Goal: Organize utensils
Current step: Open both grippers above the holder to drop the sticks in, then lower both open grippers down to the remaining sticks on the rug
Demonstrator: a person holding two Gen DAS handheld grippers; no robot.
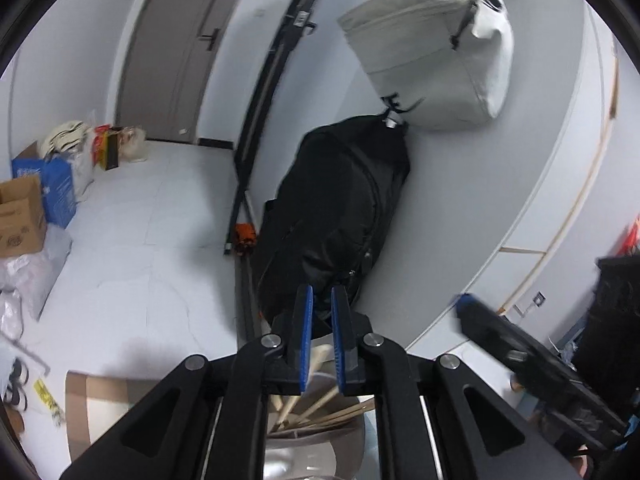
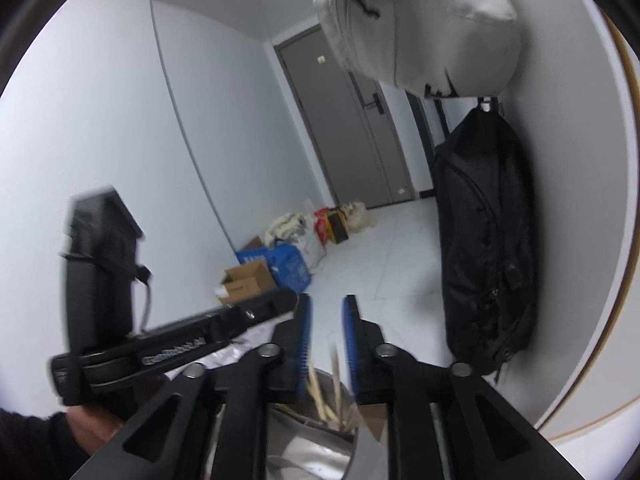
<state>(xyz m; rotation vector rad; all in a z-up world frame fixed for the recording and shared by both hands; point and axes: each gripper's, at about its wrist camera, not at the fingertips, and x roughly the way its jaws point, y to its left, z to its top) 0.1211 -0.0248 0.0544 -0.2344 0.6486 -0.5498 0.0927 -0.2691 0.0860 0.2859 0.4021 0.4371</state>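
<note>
Utensils: pale wooden chopsticks point(image 1: 316, 408) bunched in shiny steel holder point(image 1: 316, 454)
Left gripper point(image 1: 322, 340): fingers slightly apart, nothing gripped
Right gripper point(image 2: 326, 348): fingers wider, empty too

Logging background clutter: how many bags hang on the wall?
2: a pale grey fabric bag hangs highest; a black fabric bag hangs directly below it. None visibly hidden.

A metal cup point(image 1: 312, 440) sits directly below and in front of both grippers, with wooden chopsticks point(image 1: 320, 404) standing inside it. Beyond it a backpack point(image 1: 340, 220) hangs against the wall, under a second bag point(image 1: 432, 52). Cardboard boxes point(image 1: 24, 216) lie on the floor to the left, before a door point(image 1: 172, 48).
</note>
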